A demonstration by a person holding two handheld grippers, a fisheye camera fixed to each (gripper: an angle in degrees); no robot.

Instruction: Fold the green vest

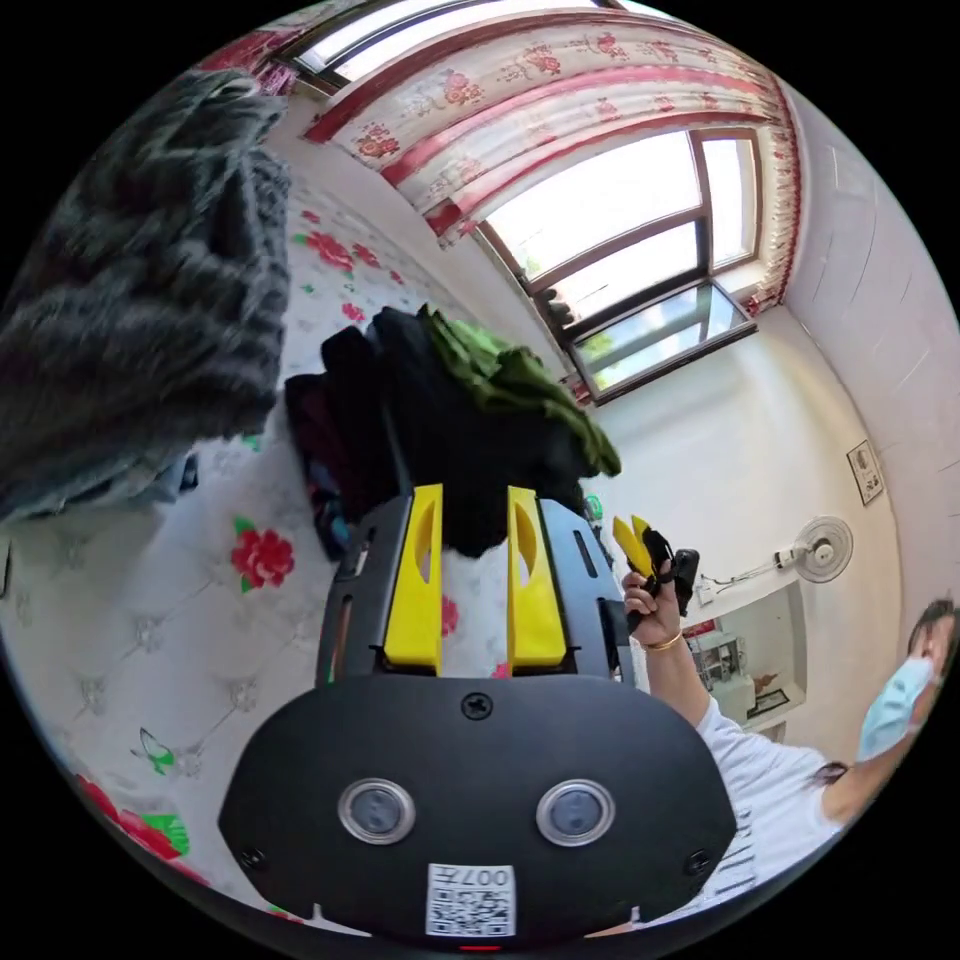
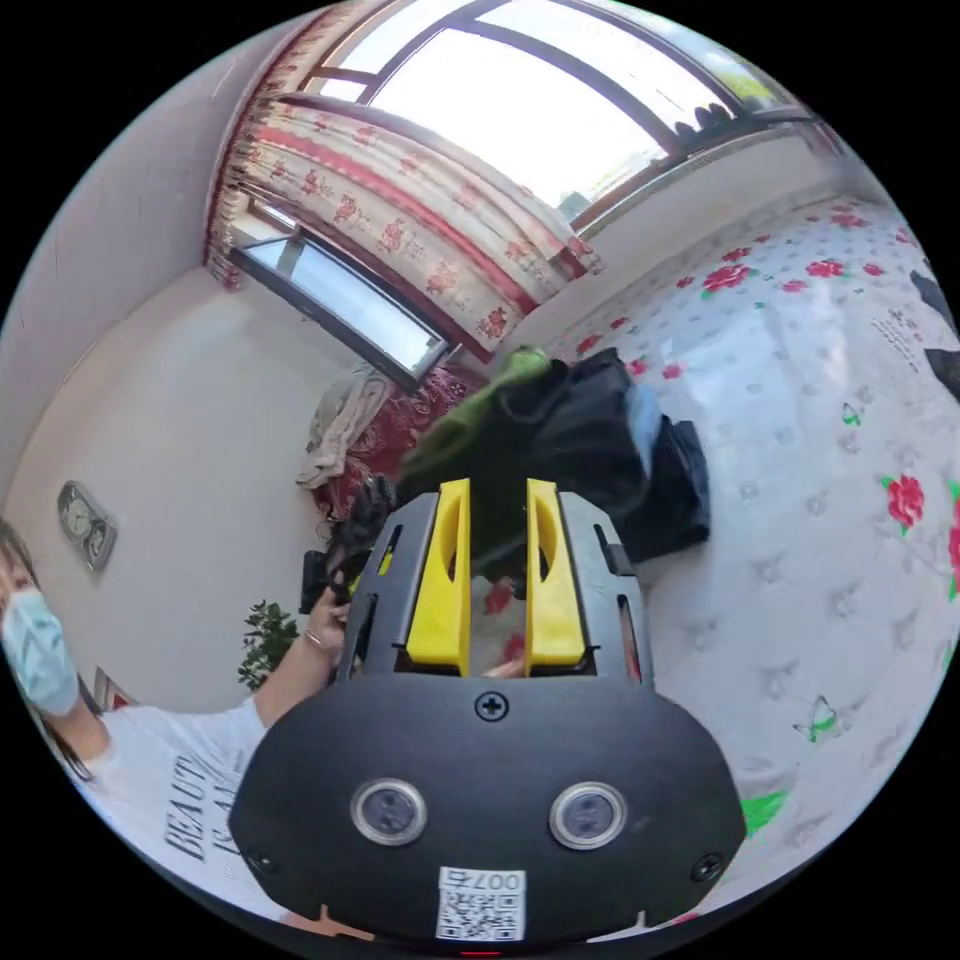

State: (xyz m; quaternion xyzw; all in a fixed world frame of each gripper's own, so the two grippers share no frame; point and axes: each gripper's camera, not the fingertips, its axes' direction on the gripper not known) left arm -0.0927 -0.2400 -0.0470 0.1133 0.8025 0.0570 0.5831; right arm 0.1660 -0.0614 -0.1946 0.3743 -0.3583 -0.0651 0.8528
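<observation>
The green vest [image 1: 505,375] lies crumpled on top of a pile of dark clothes [image 1: 440,440] on the bed. My left gripper [image 1: 470,497] points at that pile from a short way off, jaws parted with nothing between them. A hand holds my right gripper [image 1: 645,548] up beside the pile. In the right gripper view the green vest [image 2: 470,415] looks blurred, draped over the near end of the black pile [image 2: 590,430]. My right gripper [image 2: 497,487] is open just in front of it. The left gripper [image 2: 350,545] shows to the left in a hand.
The bed has a white quilted cover with red flowers [image 1: 180,620]. A grey knitted garment [image 1: 140,300] bulks at the upper left. Another dark garment [image 2: 940,330] lies at the right edge. A person in a white shirt [image 2: 170,790] stands by the bed; a window and curtains lie beyond.
</observation>
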